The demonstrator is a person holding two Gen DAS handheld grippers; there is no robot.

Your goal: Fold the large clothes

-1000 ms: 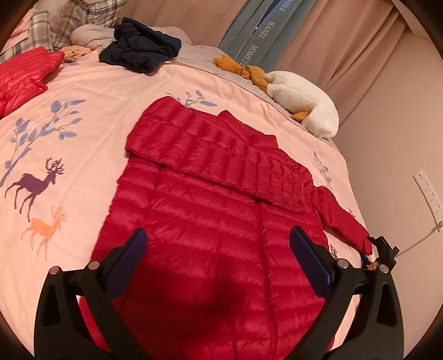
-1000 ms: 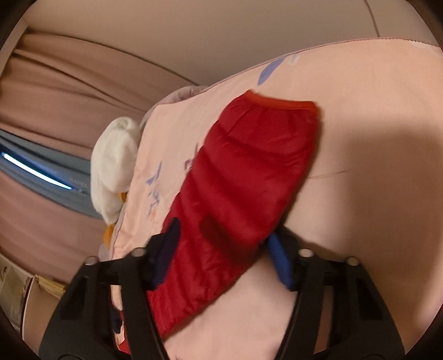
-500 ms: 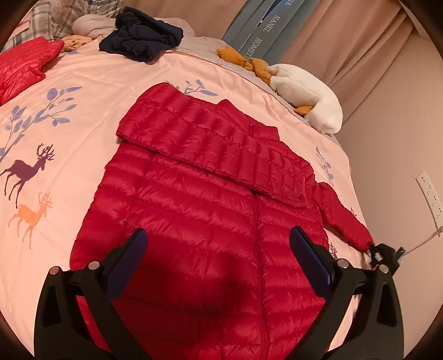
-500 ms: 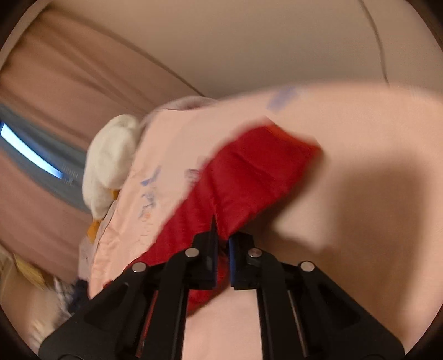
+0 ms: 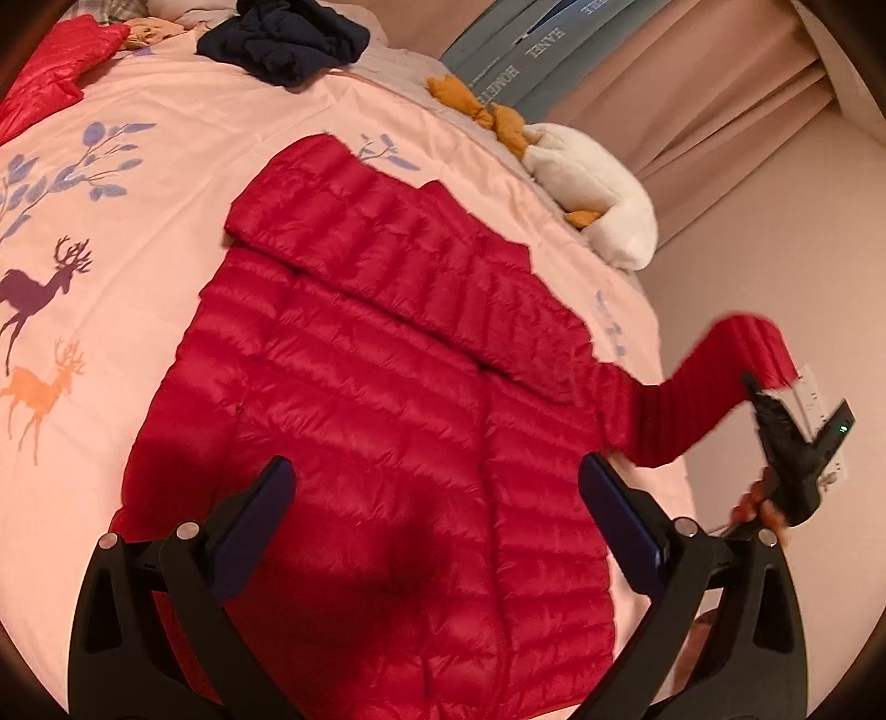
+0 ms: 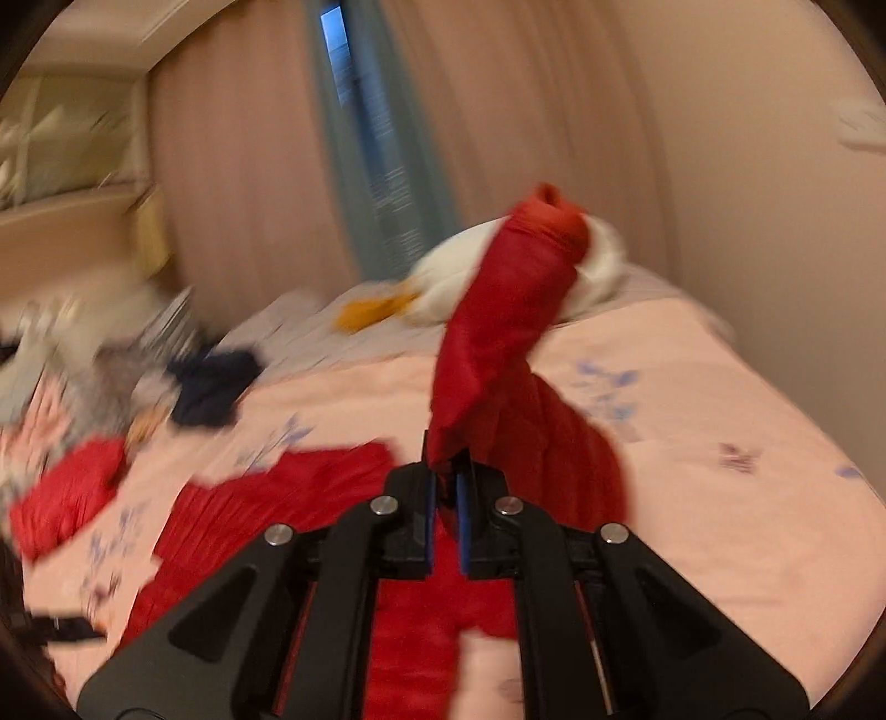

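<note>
The quilted red down jacket [image 5: 376,399] lies spread flat on the pink bedspread printed with deer and blue sprigs [image 5: 83,232], one sleeve already folded across the chest, probably so the body makes a tidy rectangle. The right gripper [image 6: 446,482] has its jaws clamped tight on the other sleeve [image 6: 498,332], held up clear of the bed, likely to swing it over the body (the view is blurred). The left gripper [image 5: 437,498] hovers above the hem, jaws wide apart and empty. Beyond lie a crumpled navy garment [image 5: 282,44], a white-and-orange plush toy [image 5: 598,188] and pinkish curtains [image 5: 692,66].
</note>
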